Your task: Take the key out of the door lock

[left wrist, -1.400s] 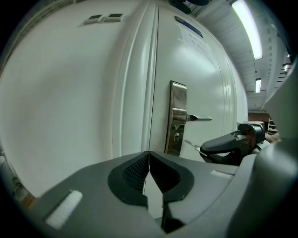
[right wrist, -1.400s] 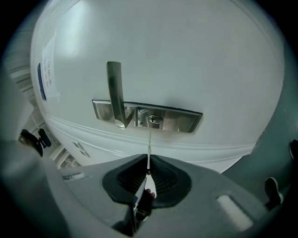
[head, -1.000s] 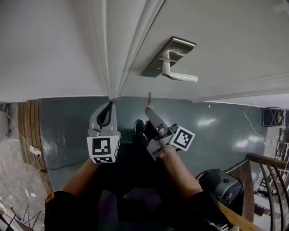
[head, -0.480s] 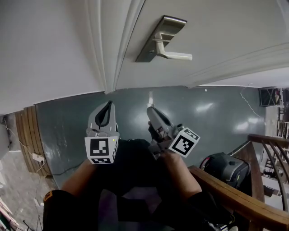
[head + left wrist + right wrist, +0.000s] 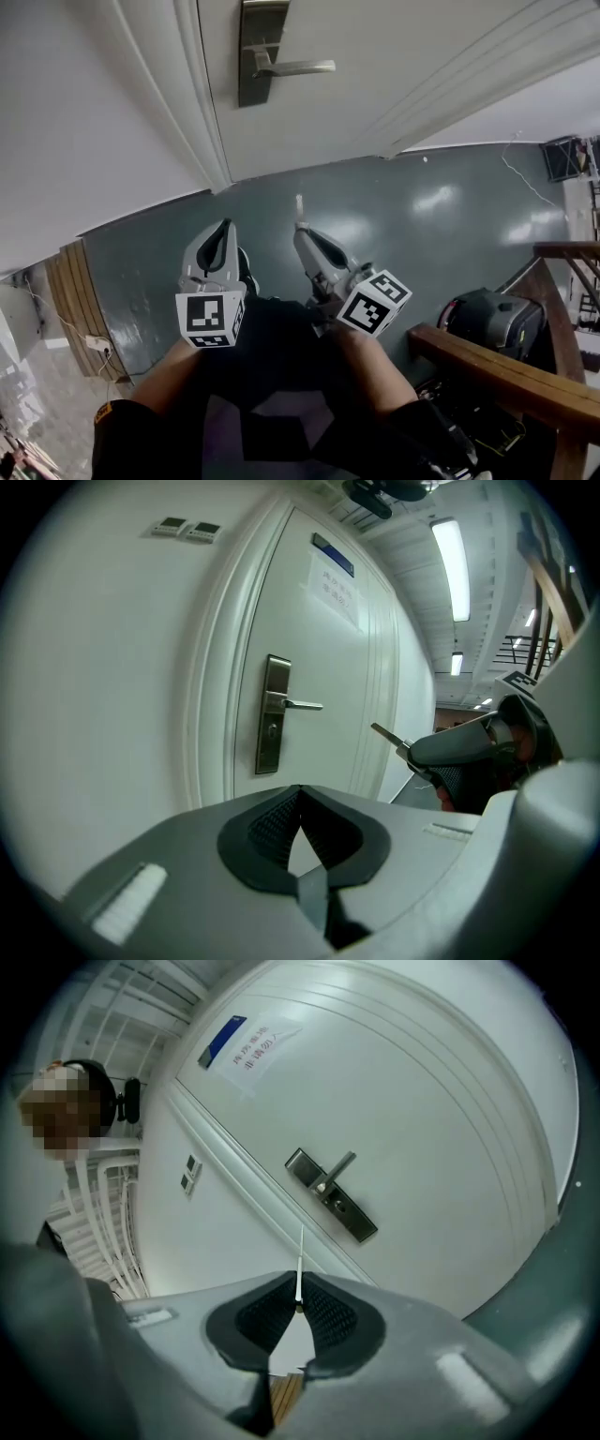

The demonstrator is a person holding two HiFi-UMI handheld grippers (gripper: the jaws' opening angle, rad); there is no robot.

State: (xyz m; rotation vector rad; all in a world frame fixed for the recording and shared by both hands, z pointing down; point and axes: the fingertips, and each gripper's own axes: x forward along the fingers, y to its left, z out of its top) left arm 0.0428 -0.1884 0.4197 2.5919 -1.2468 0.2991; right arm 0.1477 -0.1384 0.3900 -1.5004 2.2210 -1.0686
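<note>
The white door (image 5: 394, 66) carries a metal lock plate (image 5: 253, 52) with a lever handle (image 5: 295, 67); its keyhole (image 5: 271, 730) is bare. The thin silver key (image 5: 300, 206) sticks out from my right gripper (image 5: 302, 230), which is shut on it, well short of the door and above the floor. In the right gripper view the key (image 5: 300, 1258) stands edge-on between the pads, pointing toward the lock plate (image 5: 333, 1194). My left gripper (image 5: 223, 227) hangs beside it on the left, shut with nothing in it. From the left gripper view the key (image 5: 386, 735) pokes out of the right gripper (image 5: 464, 747).
The floor (image 5: 394, 216) is grey and glossy. A wooden railing (image 5: 506, 366) and a black bag (image 5: 487, 323) sit at the right. Wooden slats (image 5: 80, 281) and a cable lie at the left. A paper sign (image 5: 336, 581) hangs on the door.
The door and handle have slid up and left in the head view as both grippers drew back from it. The key stays in the right gripper.
</note>
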